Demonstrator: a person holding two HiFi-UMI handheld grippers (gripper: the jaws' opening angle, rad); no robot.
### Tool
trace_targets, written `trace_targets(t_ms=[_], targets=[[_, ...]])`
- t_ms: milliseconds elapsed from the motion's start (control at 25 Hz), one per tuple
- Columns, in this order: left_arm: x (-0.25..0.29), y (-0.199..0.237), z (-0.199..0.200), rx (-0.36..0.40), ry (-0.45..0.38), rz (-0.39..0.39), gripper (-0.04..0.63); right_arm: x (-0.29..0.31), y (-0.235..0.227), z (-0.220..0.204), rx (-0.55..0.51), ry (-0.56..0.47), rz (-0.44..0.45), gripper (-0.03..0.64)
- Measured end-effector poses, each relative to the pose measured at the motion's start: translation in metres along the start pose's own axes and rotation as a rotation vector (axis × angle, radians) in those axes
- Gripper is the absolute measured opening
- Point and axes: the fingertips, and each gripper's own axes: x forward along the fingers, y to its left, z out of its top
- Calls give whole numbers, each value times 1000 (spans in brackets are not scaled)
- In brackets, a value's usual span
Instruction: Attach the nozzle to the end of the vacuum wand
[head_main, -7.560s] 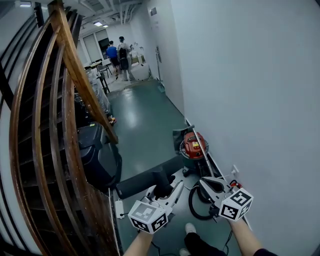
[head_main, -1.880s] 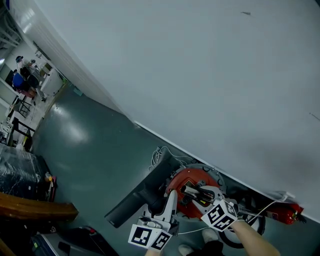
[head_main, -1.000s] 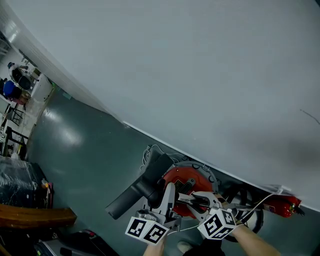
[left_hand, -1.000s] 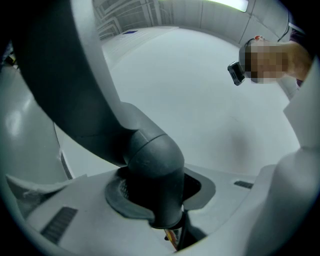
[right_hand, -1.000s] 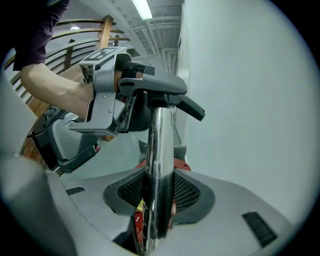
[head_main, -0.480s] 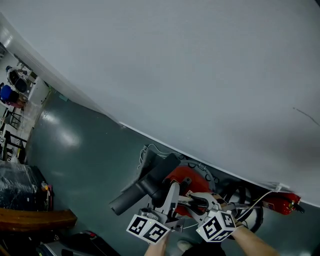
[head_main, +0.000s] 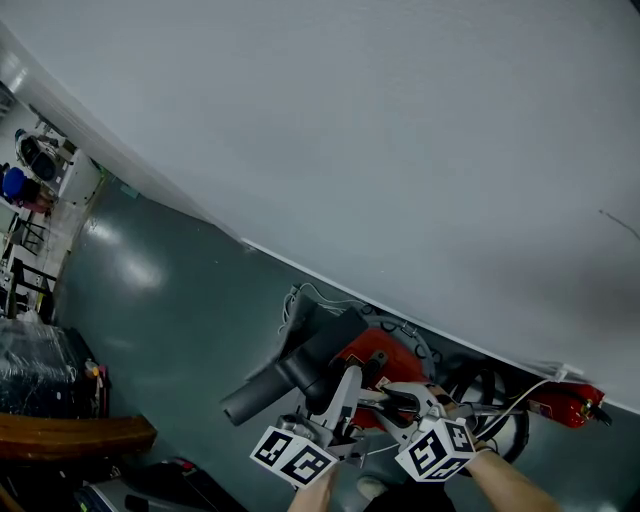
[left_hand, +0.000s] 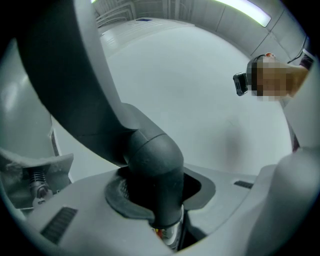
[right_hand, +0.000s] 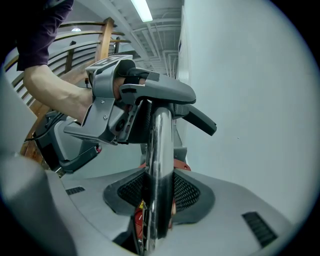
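The black floor nozzle (head_main: 290, 365) hangs in front of the white wall, and my left gripper (head_main: 338, 388) is shut on its neck (left_hand: 152, 165). Just to the right, my right gripper (head_main: 392, 402) is shut on the chrome vacuum wand (right_hand: 160, 150). In the right gripper view the wand runs straight up from my jaws into the nozzle's neck, with the left gripper (right_hand: 112, 107) clamped around it. In the left gripper view a bit of chrome tube (left_hand: 171, 239) shows right under the black neck. How deep the wand sits inside the neck is hidden.
The red vacuum canister (head_main: 385, 350) stands on the green floor below the grippers, against the wall (head_main: 420, 150). A black hose (head_main: 500, 425) loops at the right beside a small red object (head_main: 565, 408). A wooden stair rail (head_main: 70, 435) is at lower left.
The left gripper has rolled slightly with the nozzle, whose long body now tilts a little differently. The right gripper and the wand have kept still.
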Motion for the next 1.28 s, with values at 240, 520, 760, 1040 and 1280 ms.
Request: trace_targets(t_ms=[240,520,760,1040,1280], targets=[[4,9,-3,-4,19,10,130,-1,-3,3,1,11,4,147],[4,2,0,-196,-46,-52,130,1,-5,-1,-5,17,-5,147],[9,-4,-6,-7,24,-15,130,1,-7,-3,-10,20,-11,147],[6,-5,-15,37,60,5,130,0,-2,-3,-18,21,-3,147],[4,3,-22,23,61,8,130,7,1,-11,-17,41,2,146]])
